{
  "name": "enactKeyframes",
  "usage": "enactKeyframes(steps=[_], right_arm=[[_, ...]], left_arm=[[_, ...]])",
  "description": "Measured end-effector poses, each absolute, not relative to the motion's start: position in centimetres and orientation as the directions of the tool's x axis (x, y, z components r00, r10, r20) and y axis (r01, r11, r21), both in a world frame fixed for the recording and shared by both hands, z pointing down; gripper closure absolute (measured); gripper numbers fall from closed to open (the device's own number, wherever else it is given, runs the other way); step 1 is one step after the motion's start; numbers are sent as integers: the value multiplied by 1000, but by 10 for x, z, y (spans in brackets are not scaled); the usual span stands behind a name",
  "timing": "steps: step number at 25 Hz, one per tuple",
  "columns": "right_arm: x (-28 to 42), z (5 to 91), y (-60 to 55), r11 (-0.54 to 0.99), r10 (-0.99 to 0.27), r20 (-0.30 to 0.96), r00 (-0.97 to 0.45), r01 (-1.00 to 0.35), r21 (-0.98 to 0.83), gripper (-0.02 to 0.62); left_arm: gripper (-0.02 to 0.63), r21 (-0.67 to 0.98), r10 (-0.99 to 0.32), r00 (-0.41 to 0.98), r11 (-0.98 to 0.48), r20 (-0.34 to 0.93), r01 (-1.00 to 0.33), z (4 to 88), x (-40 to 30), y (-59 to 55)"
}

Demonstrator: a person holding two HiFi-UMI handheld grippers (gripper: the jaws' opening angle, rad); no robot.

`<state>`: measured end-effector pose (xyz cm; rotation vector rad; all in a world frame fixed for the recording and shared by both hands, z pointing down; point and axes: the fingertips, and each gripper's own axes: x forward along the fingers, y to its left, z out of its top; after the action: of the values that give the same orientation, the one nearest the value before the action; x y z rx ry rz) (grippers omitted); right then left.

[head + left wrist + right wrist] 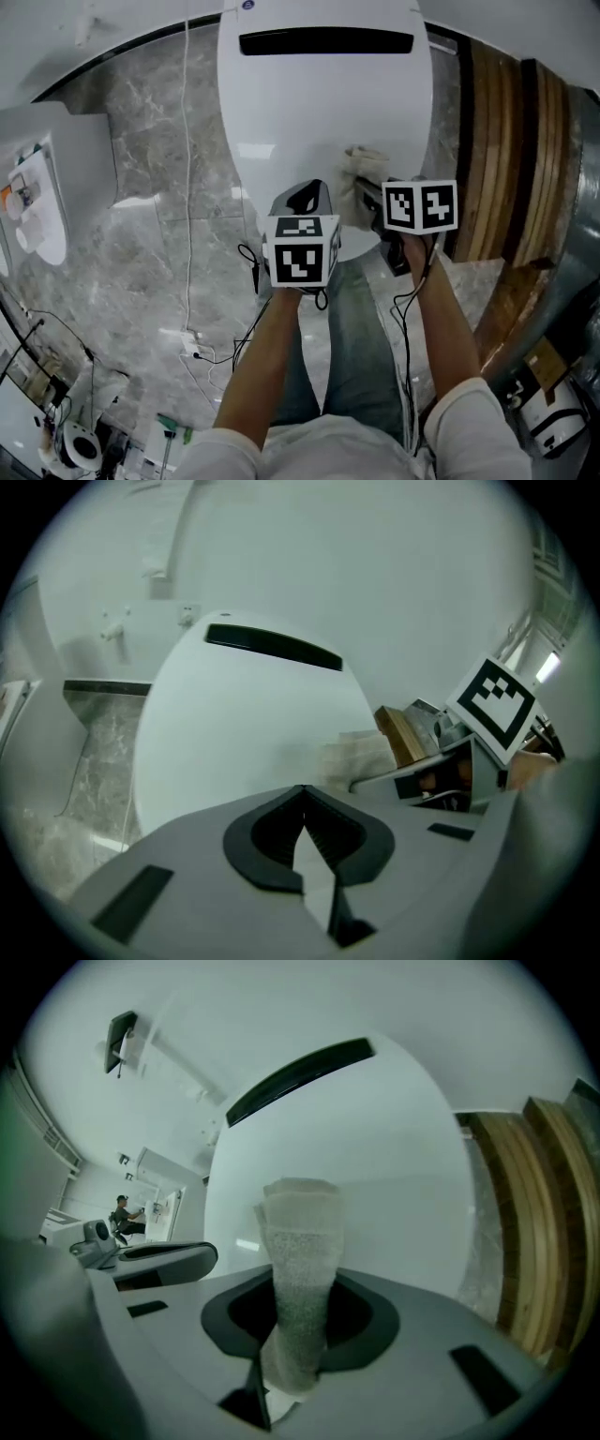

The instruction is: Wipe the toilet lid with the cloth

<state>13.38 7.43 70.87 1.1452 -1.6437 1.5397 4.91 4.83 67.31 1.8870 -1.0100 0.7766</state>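
We see a smooth, glossy white lid [309,112], a rough, nubbly pale cloth [300,1269], a polished grey marble floor [150,244] and grained brown wooden slats [492,141].

We count two claws, a left claw [305,834] and a right claw [292,1335]; one cloth [300,1232], between the right claw's jaws; one toilet lid [281,103], just beyond both claws.
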Motion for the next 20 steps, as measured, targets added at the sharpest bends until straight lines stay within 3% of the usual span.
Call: enactKeyframes(steps=[5,10,15,20], right_arm=[[237,714,97,-164,-232,908,-348,-906,-389,499],[264,717,107,-221,-281,897,-341,-886,-407,499],[264,711,112,-232,-306,896,-321,-888,-397,499],[220,699,108,-180,-304,876,-373,-881,-438,499]], left_arm=[[592,409,-251,552,-449,795,-794,678,140,65],[592,407,-200,556,-496,807,-768,683,171,82],[592,389,-205,537,-490,818,-780,683,159,86],[592,340,-287,473,-409,833,-847,681,90,64]])
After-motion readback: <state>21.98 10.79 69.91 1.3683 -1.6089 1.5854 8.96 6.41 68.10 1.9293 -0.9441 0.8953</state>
